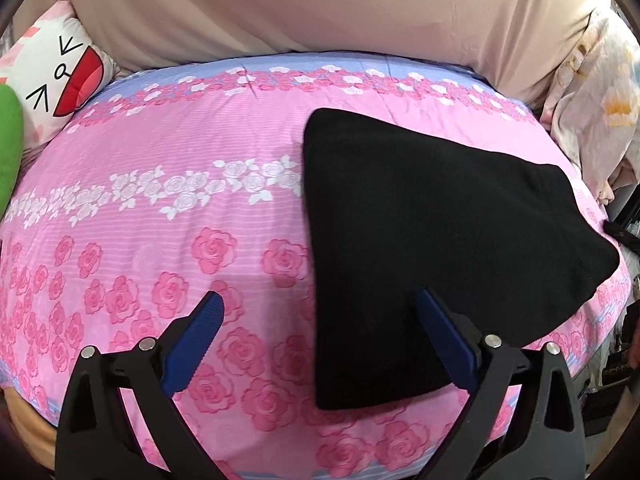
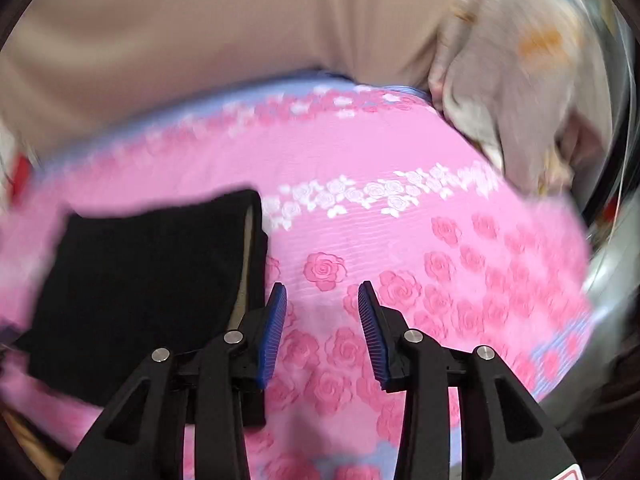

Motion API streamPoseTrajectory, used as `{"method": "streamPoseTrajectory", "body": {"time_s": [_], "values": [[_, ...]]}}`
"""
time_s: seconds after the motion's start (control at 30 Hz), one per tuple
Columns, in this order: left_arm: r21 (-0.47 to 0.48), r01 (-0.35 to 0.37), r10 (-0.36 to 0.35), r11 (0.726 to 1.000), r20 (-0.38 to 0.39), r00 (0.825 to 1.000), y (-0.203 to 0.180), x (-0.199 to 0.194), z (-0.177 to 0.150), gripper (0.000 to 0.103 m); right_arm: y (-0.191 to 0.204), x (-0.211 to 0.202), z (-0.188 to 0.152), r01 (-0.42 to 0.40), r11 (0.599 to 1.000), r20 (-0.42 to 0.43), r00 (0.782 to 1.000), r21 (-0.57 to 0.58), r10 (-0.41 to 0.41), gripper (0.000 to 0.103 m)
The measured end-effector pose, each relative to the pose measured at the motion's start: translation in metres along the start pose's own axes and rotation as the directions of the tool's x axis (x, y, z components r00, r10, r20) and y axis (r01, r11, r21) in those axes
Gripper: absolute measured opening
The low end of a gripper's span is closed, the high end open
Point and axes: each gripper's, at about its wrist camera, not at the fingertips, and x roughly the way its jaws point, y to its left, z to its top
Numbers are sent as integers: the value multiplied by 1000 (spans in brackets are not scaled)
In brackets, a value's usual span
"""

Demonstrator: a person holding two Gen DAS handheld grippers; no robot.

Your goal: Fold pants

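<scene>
The black pants (image 1: 432, 248) lie folded into a compact stack on the pink rose-print bedspread (image 1: 160, 240). In the left wrist view they sit right of centre. My left gripper (image 1: 320, 304) is open and empty, its right finger over the pants' near edge, its left finger over the bedspread. In the right wrist view the pants (image 2: 136, 288) lie at the left. My right gripper (image 2: 322, 292) is open and empty, just right of the pants over bare bedspread (image 2: 400, 240). The right wrist view is motion-blurred.
A beige headboard or cushion (image 1: 320, 8) runs along the far side. A white pillow with a cartoon face (image 1: 56, 76) and something green (image 1: 10, 148) sit at the far left. A pale floral quilt (image 1: 592, 92) is bunched at the right, also in the right wrist view (image 2: 520, 80).
</scene>
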Motion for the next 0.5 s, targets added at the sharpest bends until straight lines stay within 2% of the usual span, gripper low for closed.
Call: {"method": "streamPoseTrajectory", "body": {"time_s": [0.1,0.13,0.17,0.2,0.23,0.27,0.3,0.37,0.5], "values": [[19,-13,13,1000,-11,1000,-17,5,2,95,26,-12,-7,-153,983,-2,988,-99,153,38],[27,-15,15,1000,-9,1000,-22,5,2,95,40,-7,-12,-201,969,-25,980,-143,200,40],[38,-24,24,999,-7,1000,-29,5,1,95,54,12,-20,-235,953,-89,971,-191,221,48],[42,-31,32,999,-6,999,-32,4,1,96,55,23,-25,-213,954,-111,975,-211,193,50],[46,-33,33,998,-5,999,-35,4,0,96,53,40,-32,-129,963,-112,988,-237,105,56],[51,-40,41,998,-11,999,-38,5,0,96,48,42,-32,-148,967,-116,985,-208,125,58],[49,-52,53,997,-12,999,-39,4,0,96,37,39,-27,-202,972,-126,974,-123,186,58],[50,-61,61,997,-12,998,-40,4,-1,98,20,28,-19,-244,969,-97,966,-46,239,58],[41,-60,61,997,-23,998,-40,7,0,98,9,22,-12,-271,962,-88,958,19,271,63]]}}
